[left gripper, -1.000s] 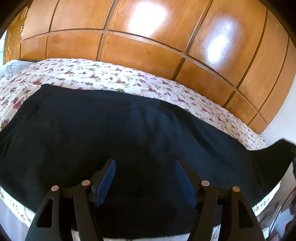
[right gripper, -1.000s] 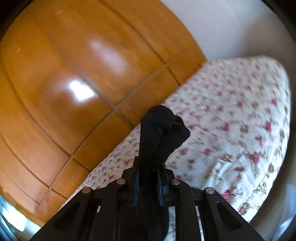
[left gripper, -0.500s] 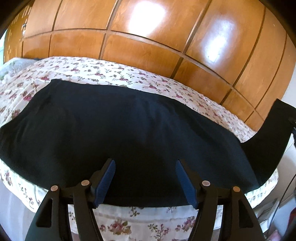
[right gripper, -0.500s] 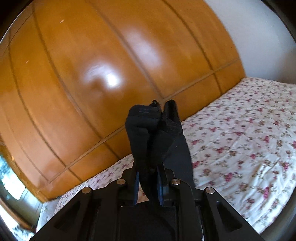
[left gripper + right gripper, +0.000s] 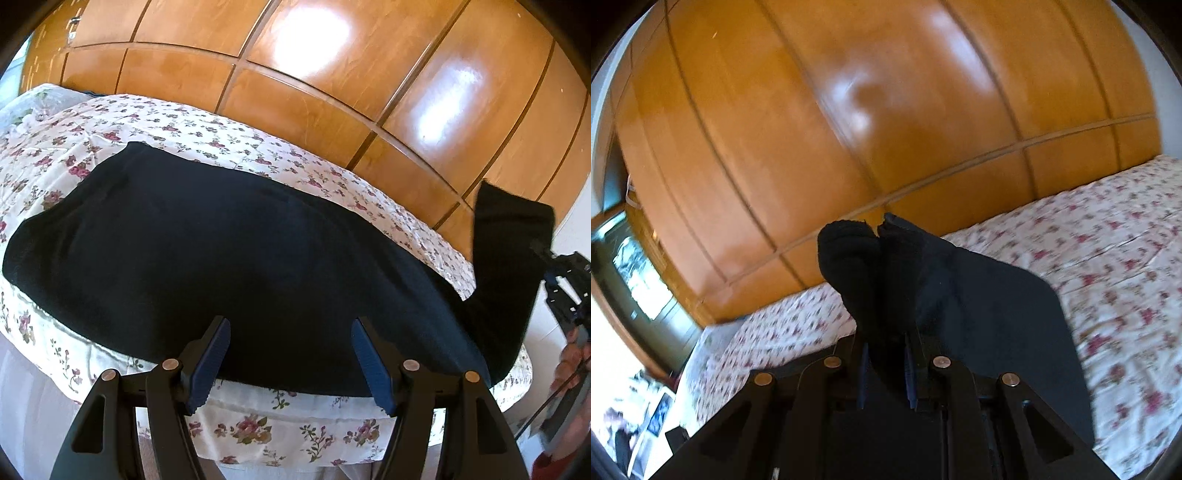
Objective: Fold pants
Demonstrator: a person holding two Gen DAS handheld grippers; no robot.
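The black pants (image 5: 236, 251) lie spread flat across the floral bed. My left gripper (image 5: 291, 354) is open and empty, above the pants' near edge at the bed's front side. My right gripper (image 5: 884, 365) is shut on the end of the pants (image 5: 882, 273) and holds it lifted off the bed; bunched cloth sticks up between the fingers. In the left wrist view that lifted end (image 5: 509, 251) rises at the right, with the right gripper (image 5: 554, 273) beside it.
The floral bedspread (image 5: 192, 133) covers the bed. A glossy wooden wardrobe (image 5: 332, 85) stands right behind the bed. A white wall is at the far right. A window and clutter (image 5: 635, 280) show at left in the right wrist view.
My left gripper has pulled back toward the bed's front edge, still open. My right gripper has lifted the pants' end higher and swung left, over the rest of the pants.
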